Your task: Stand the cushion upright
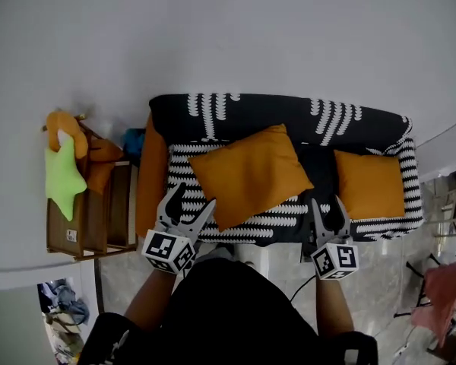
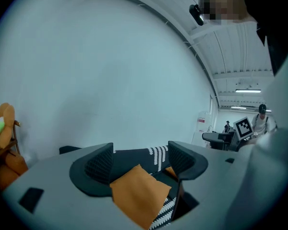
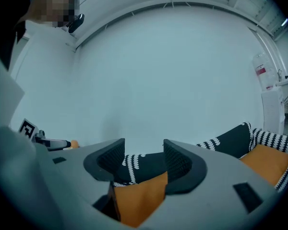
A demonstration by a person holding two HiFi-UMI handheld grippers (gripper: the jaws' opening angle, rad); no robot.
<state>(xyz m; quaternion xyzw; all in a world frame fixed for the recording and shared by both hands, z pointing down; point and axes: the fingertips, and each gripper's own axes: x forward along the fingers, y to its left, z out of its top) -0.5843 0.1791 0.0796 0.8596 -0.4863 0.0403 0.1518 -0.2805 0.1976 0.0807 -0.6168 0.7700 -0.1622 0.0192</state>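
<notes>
Up against the pale wall stands the sofa (image 1: 213, 112), black with white fishbone stripes, and it carries three orange pieces. The biggest is the cushion (image 1: 251, 175), lying askew on the middle of the seat, one corner pointing at the backrest and another hanging toward the front edge. A smaller orange cushion (image 1: 368, 185) sits at the right end of the seat, close beside the striped arm and apart from the big one. A long orange pad (image 1: 152, 181) runs along the sofa's left arm.

Just left of the sofa is a wooden crate (image 1: 99, 219). Soft toys poke out of its top: a lime-green star (image 1: 64, 175) and, above and behind it, an orange plush (image 1: 67, 126). Something blue shows between crate and sofa; what it is cannot be made out.

At the seat's front edge the left gripper (image 1: 191, 198) points at the big cushion's lower left side with its jaws spread wide; the cushion shows between them but neither pad presses on it. The right gripper (image 1: 328, 202) points into the gap between the two cushions, jaws also apart and pinching nothing.
</notes>
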